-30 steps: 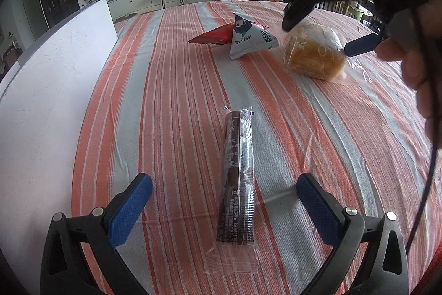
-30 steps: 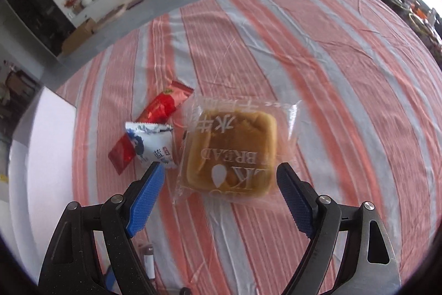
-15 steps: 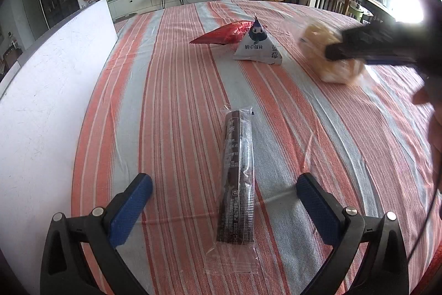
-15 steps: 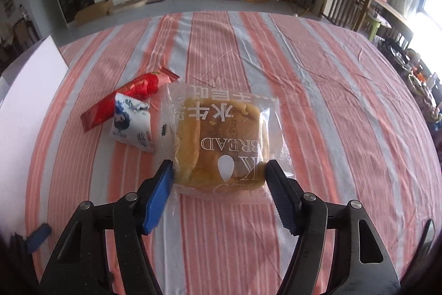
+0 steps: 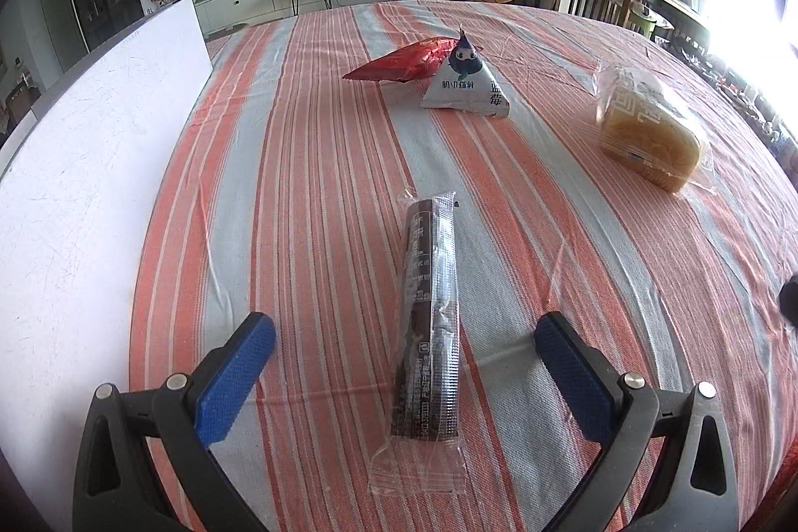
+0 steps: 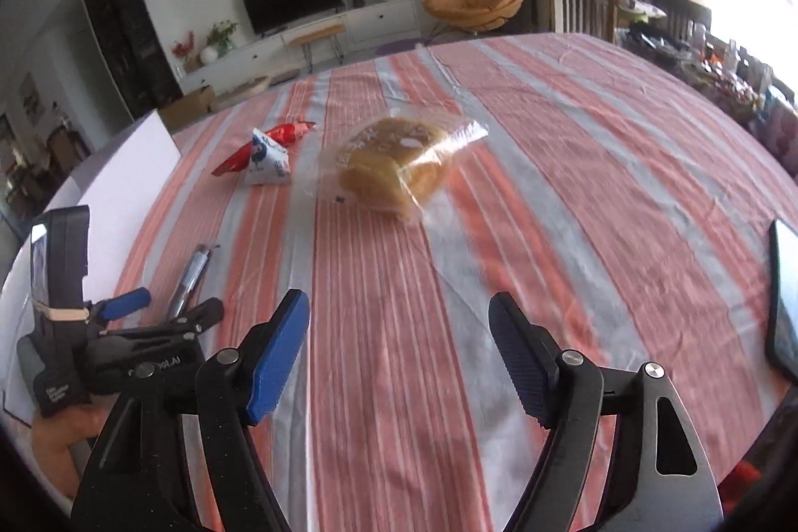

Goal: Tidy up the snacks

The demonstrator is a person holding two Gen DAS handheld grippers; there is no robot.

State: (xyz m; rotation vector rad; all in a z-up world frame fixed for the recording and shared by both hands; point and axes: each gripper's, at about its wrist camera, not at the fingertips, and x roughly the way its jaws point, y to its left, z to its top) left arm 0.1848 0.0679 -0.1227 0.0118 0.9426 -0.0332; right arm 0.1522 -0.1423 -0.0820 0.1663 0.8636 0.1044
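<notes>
A long dark snack bar in clear wrap (image 5: 429, 322) lies on the striped cloth between the fingers of my left gripper (image 5: 404, 357), which is open and not touching it. A wrapped bread bun (image 5: 648, 133) (image 6: 394, 168) sits to the right on the cloth. My right gripper (image 6: 399, 332) is pulled well back from the bun, its jaws opening with nothing between them. Farther off lie a white triangular pouch (image 5: 466, 90) (image 6: 267, 163) and a red packet (image 5: 404, 61) (image 6: 279, 135). The left gripper (image 6: 124, 317) shows at the left of the right wrist view.
A white board (image 5: 85, 163) lies along the left side of the table. The striped tablecloth (image 5: 309, 163) covers the round table. A dark flat device (image 6: 785, 297) rests at the right edge. Chairs and a TV cabinet stand beyond the table.
The right gripper closed on the bread bun, carried it rightward, let it go and drew back toward me. The left gripper and the snack bar have not moved.
</notes>
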